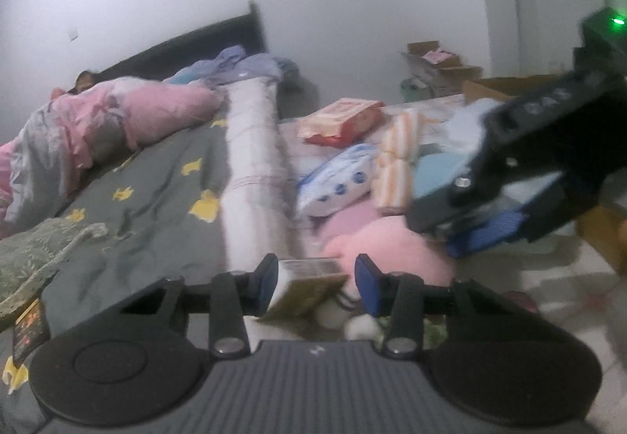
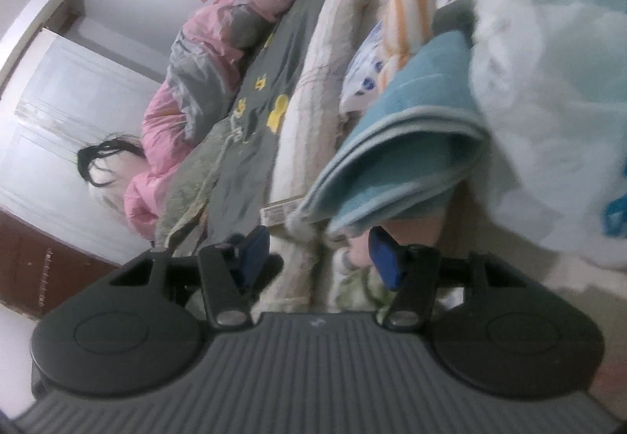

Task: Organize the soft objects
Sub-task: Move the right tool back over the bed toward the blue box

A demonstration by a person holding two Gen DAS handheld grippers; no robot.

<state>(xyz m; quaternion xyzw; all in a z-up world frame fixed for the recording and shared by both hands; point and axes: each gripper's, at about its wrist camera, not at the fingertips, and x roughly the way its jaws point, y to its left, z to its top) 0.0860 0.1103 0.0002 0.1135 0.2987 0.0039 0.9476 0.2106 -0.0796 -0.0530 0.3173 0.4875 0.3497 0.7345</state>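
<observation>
Nearest, the left gripper (image 1: 315,283) has its fingers apart around a small olive-and-white carton (image 1: 309,287), seemingly to clear it, while just beyond, right gripper (image 2: 319,257), fingers apart, reaches under the folded light-blue towel (image 2: 395,155), heaped among packets on the bed (image 1: 156,175).

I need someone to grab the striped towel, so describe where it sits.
On the bed, right of the long white bolster, packets lie in a heap. The rolled towel stands between the blue-dotted white packet and the folded blue cloth; only it has orange and white stripes.
</observation>
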